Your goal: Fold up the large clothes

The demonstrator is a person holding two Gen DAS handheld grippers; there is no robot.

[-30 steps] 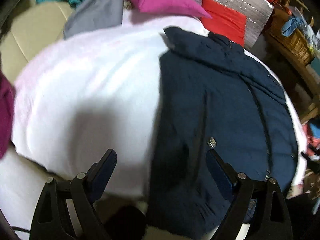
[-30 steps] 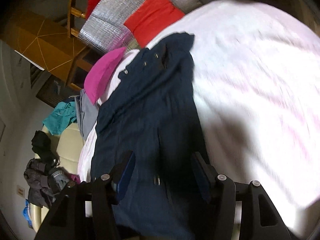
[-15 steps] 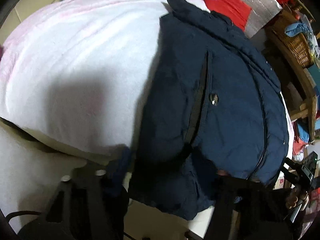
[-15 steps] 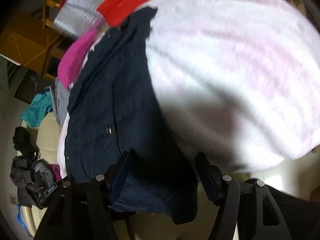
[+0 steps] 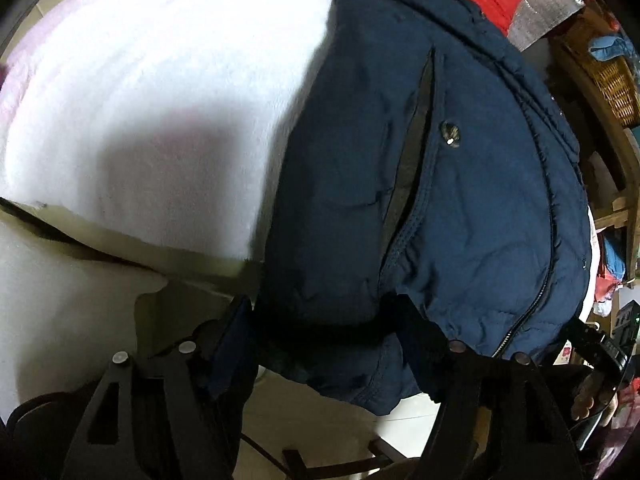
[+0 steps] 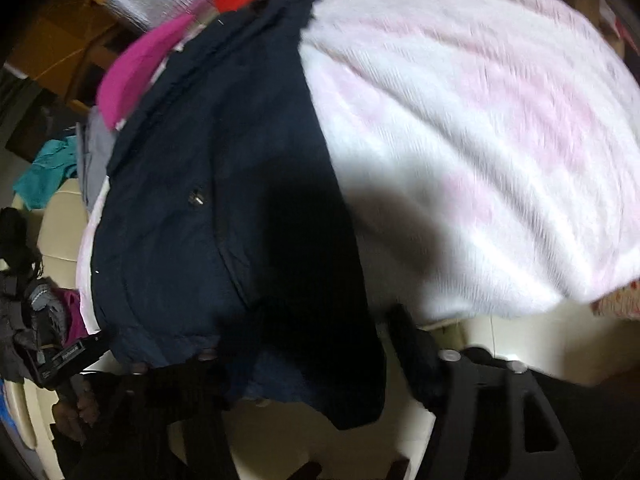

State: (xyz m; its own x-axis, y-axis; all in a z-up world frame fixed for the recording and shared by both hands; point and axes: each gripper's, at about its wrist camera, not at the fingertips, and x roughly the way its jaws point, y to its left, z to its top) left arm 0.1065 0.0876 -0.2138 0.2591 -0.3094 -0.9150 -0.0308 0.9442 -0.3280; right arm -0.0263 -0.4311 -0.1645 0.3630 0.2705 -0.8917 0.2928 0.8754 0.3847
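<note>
Navy puffer jacket (image 5: 460,200) on white-pink fleece blanket (image 5: 160,100), hem overhanging edge, left gripper (image 5: 332,352) and right gripper (image 6: 320,364) both spread around hem

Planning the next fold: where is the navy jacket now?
The navy jacket lies on the white blanket, right in the left-wrist view, left in the right-wrist view, its hem overhanging the near edge.

Looks like someone's lived-in home. There's a fluffy white-pink blanket (image 5: 160,100), a wicker basket (image 5: 612,80) and a magenta pillow (image 6: 132,76). Loose clothes (image 6: 44,172) are piled around too.
</note>
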